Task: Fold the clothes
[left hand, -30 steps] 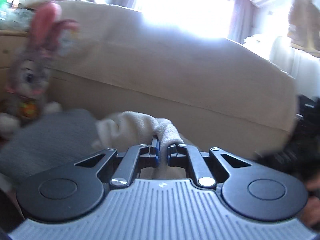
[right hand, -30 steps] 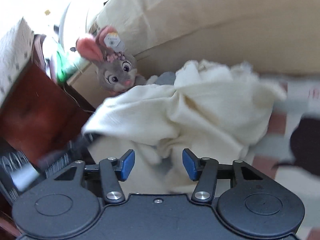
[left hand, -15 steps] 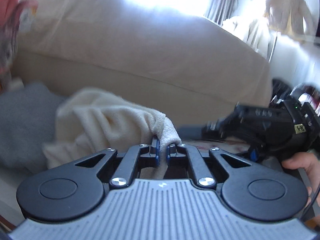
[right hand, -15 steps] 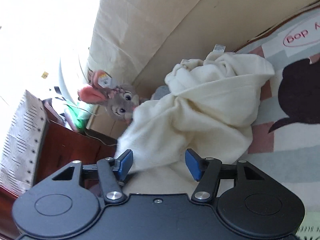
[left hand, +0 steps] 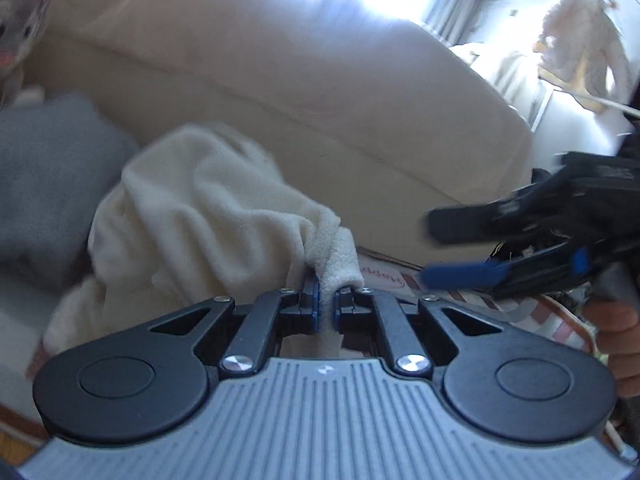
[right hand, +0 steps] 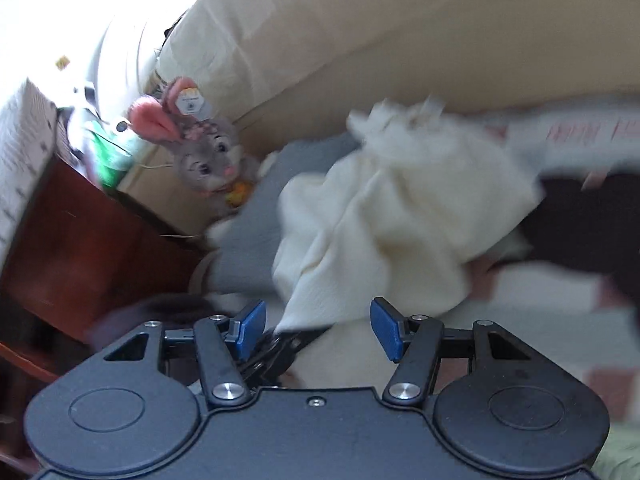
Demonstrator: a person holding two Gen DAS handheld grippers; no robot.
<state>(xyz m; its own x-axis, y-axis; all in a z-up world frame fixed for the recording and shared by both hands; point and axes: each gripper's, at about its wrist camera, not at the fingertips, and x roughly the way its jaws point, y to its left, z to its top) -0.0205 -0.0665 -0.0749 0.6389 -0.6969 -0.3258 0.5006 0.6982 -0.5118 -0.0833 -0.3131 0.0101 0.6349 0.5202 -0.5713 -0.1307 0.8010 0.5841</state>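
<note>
1. Since the earlier frames the left gripper (left hand: 328, 300) has come lower with the cloth (left hand: 208, 216) trailing from it. The bunny (right hand: 204, 156), large at the left of the left view a second ago, is now only a blur at that view's top-left corner. The right gripper (right hand: 318, 330) has swung in and shows at the right of the left view, a hand (left hand: 616, 344) behind it.
2. Left gripper: jaws clamped on a fold of the cloth's edge; the fabric bulges out just above the pads.
3. Right gripper: jaws have just been opening and stand wide. A corner of cloth hangs between them, but the pads do not press on it.
4. Cloth: cream, fleecy, bunched in a heap on the patterned mat (right hand: 560, 292) in front of the sofa (left hand: 320, 92), partly over a grey cushion (left hand: 52, 184). One edge is lifted by the left gripper.
5. Reading: no fold made yet. The cloth is crumpled, held at one point only.
6. Next, probably: the right gripper needs a second edge or corner so the cloth can be stretched flat. Risk: blur in both views and bunched layers make it easy to pinch the wrong layer.
</note>
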